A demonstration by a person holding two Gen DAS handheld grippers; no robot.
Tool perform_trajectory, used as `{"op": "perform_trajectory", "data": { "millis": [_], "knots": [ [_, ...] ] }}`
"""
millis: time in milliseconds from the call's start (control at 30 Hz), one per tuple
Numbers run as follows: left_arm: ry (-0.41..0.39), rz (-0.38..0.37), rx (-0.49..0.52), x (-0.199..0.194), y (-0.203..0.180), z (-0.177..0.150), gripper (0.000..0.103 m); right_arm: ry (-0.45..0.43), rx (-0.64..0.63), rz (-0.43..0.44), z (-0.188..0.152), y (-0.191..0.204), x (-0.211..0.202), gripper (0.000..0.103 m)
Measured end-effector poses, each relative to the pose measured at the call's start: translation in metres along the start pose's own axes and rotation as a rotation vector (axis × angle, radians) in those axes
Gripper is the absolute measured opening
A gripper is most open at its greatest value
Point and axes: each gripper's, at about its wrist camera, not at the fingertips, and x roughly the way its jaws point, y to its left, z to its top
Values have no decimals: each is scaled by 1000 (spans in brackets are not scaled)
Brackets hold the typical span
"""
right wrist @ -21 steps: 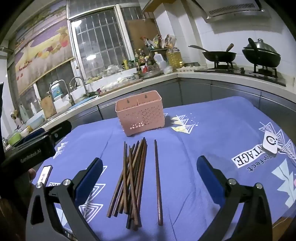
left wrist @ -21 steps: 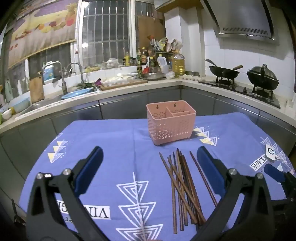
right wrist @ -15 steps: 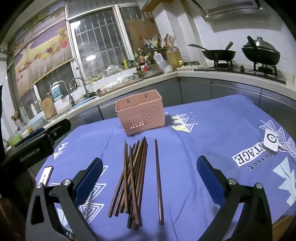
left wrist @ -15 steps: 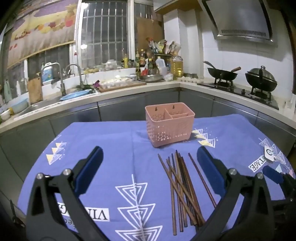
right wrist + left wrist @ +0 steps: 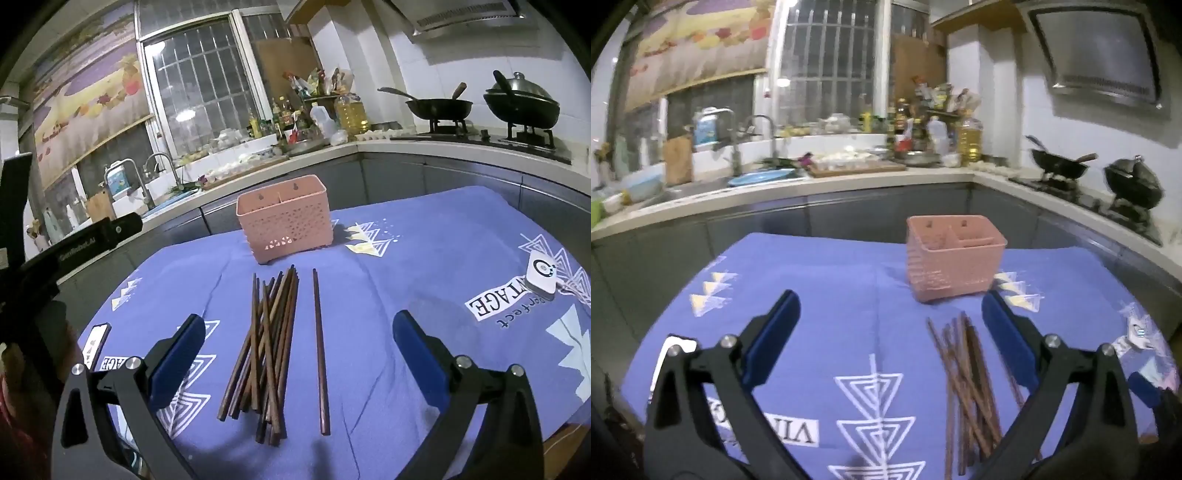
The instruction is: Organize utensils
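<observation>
A pink perforated utensil basket (image 5: 283,218) with divided compartments stands on the blue patterned tablecloth (image 5: 406,258). In front of it lies a loose bundle of several dark wooden chopsticks (image 5: 267,343), with one single chopstick (image 5: 320,347) apart on their right. My right gripper (image 5: 298,347) hovers over them, open, nothing between its blue pads. My left gripper (image 5: 888,332) is open too, empty, with the chopsticks (image 5: 967,384) low between its fingers toward the right finger and the basket (image 5: 955,258) ahead right. The left gripper's black body (image 5: 74,247) shows at the left of the right wrist view.
A phone (image 5: 94,341) lies near the table's left edge and a small white device (image 5: 541,275) with a cable at the right. Behind the table runs a kitchen counter with a sink (image 5: 757,177), bottles, and two woks (image 5: 521,99) on the stove.
The left gripper's view has swung left and is blurred, so basket and chopsticks shifted right in it. The right gripper has barely moved. Both stay open.
</observation>
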Motion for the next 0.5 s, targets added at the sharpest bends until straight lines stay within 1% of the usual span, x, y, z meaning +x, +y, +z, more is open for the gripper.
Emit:
{"op": "perform_trajectory", "data": {
  "millis": [33, 100, 167, 233, 300, 500],
  "knots": [
    [-3, -24, -26, -1, 5, 1, 95, -5, 7, 6, -1, -1, -2, 100],
    [-5, 2, -49, 0, 6, 2, 95, -9, 22, 32, -3, -3, -4, 100],
    [-34, 48, -21, -4, 3, 3, 95, -5, 17, 65, -5, -2, -4, 100],
    [-66, 93, 17, -8, -2, 4, 97, 5, 21, 116, -5, -2, -2, 100],
    [-81, 115, 39, -10, -4, 5, 97, 17, 29, 114, -5, -2, 0, 100],
    [-57, 139, 55, -6, -8, 8, 97, -5, 29, 95, 0, -3, -3, 100]
  ]
}}
